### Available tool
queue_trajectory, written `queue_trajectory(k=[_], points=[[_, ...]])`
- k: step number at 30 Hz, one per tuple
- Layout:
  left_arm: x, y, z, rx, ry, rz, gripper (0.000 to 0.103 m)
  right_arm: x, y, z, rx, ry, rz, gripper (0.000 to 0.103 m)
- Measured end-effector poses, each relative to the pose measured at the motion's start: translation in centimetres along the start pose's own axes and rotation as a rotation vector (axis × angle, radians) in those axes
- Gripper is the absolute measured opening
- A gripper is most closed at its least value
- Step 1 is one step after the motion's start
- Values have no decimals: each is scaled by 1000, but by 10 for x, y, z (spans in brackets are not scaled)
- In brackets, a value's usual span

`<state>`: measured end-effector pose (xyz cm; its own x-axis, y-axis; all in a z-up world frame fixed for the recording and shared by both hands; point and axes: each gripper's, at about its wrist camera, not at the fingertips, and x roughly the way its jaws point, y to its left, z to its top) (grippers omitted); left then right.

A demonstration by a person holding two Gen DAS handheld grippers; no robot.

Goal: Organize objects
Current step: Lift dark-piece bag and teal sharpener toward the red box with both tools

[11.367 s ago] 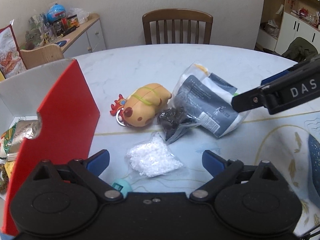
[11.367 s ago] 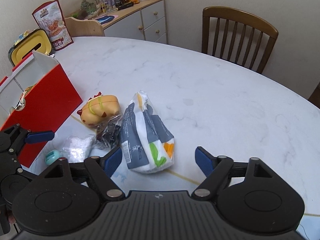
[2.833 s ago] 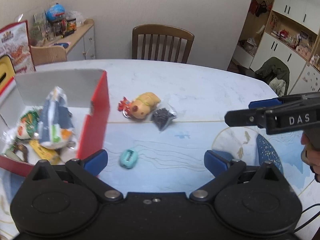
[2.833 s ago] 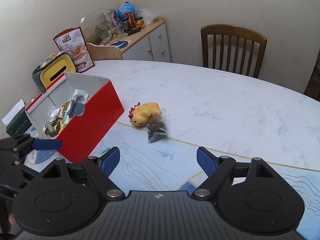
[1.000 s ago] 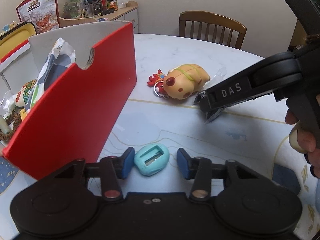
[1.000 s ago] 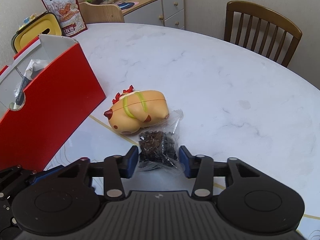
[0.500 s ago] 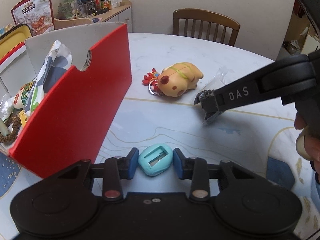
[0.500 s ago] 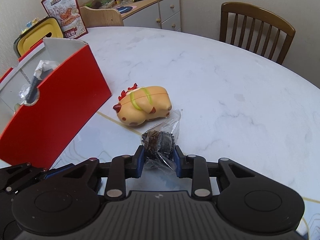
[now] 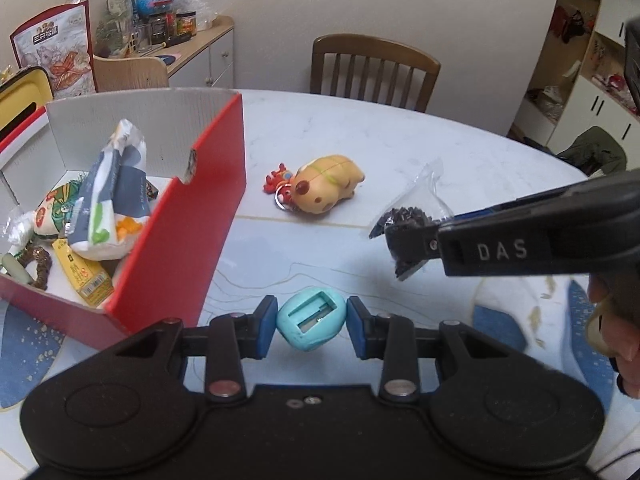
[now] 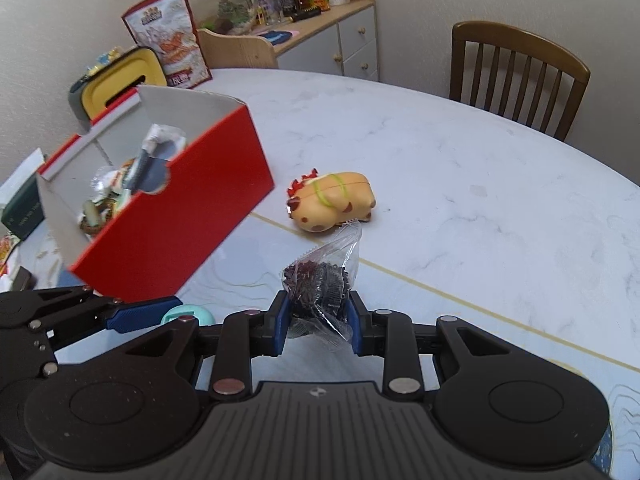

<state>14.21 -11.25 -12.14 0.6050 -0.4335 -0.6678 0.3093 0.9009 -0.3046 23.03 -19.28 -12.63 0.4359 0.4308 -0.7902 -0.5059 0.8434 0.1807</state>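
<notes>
Both grippers have come up off the table since half a second ago, each carrying its catch, and the red box now sits lower and further off in both views.

Left wrist view: the left gripper (image 9: 312, 326) has its blue pads clamped on the teal sharpener (image 9: 311, 323), blade slot facing up, held clear of the marble table (image 9: 400, 152). Just to its left stands the red box (image 9: 192, 240), open on top, with a grey-and-white snack bag (image 9: 112, 200) and other small packets inside. Beyond, the yellow capybara toy (image 9: 326, 188) lies on its side on the table, a red charm (image 9: 278, 178) touching its head. At right, the right gripper (image 9: 404, 242) reaches in, shut on the clear bag of dark beads (image 9: 408, 216), with a hand (image 9: 616, 332) behind it.

Right wrist view: the right gripper (image 10: 318, 320) pinches the clear bag of dark beads (image 10: 318, 284) between its pads, the bag's sealed top standing upright above them. The yellow capybara toy (image 10: 332, 200) lies just beyond, the red box (image 10: 172, 236) to the left. Low at left, the left gripper (image 10: 168, 316) shows with the teal sharpener (image 10: 188, 314) at its tips
</notes>
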Motion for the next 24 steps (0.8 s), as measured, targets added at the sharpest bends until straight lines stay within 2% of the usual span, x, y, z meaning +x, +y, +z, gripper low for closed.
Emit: queue_trajectory(k=[8,17,24], points=[[-35,14,10,14,-29,-55,36,-39,21,-5,7,-25,20,29],[-70,48,27,-10,-55,-78,36,-68,53,0,17,-70,31,29],[-93,81,38,-18,-76,-67,36,-76,88,9,5,-91,45,29]])
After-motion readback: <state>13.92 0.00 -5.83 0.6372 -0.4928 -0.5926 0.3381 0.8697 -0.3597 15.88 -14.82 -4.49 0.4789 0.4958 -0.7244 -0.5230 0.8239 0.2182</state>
